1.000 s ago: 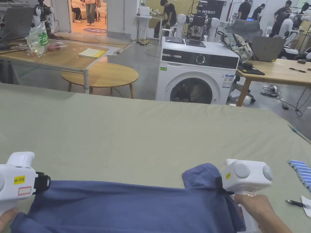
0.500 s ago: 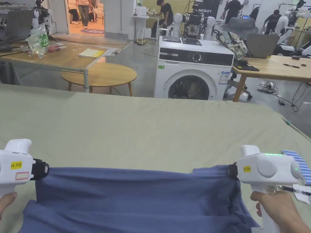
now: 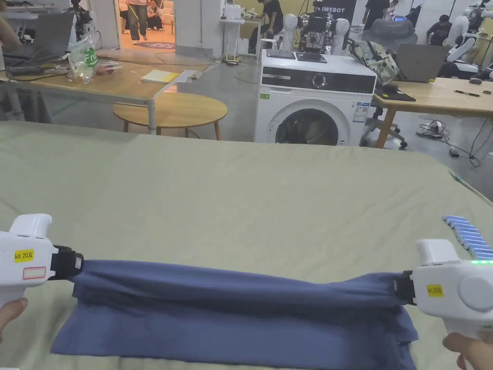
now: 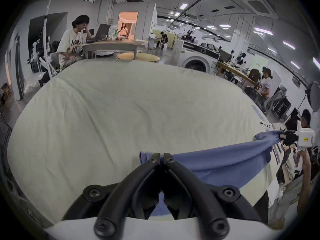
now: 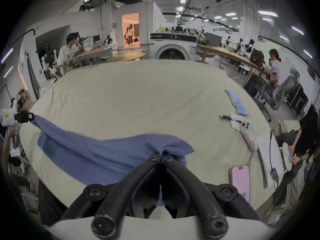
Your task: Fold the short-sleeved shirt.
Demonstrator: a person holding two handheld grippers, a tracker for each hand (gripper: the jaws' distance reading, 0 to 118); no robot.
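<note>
Shirt [image 3: 240,313] blue, stretched taut across near part of green counter [image 3: 240,202], long axis running side to side. Left gripper [image 3: 77,264] clenched on shirt's left end, right gripper [image 3: 398,290] clenched on its right end; each equally near. Upper edge lifted, lower layer resting on counter. Washing machine [image 3: 315,103] well beyond.

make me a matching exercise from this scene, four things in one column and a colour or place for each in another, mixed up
Things:
1. short-sleeved shirt
2. washing machine
3. round wooden table
4. left gripper

Descriptions:
a. beyond the bed's far edge, white
b. blue, stretched between the two grippers
c. shut on the shirt's left end
d. low, beside the long desk, left of the washing machine

Pairs: 1-b, 2-a, 3-d, 4-c
</note>
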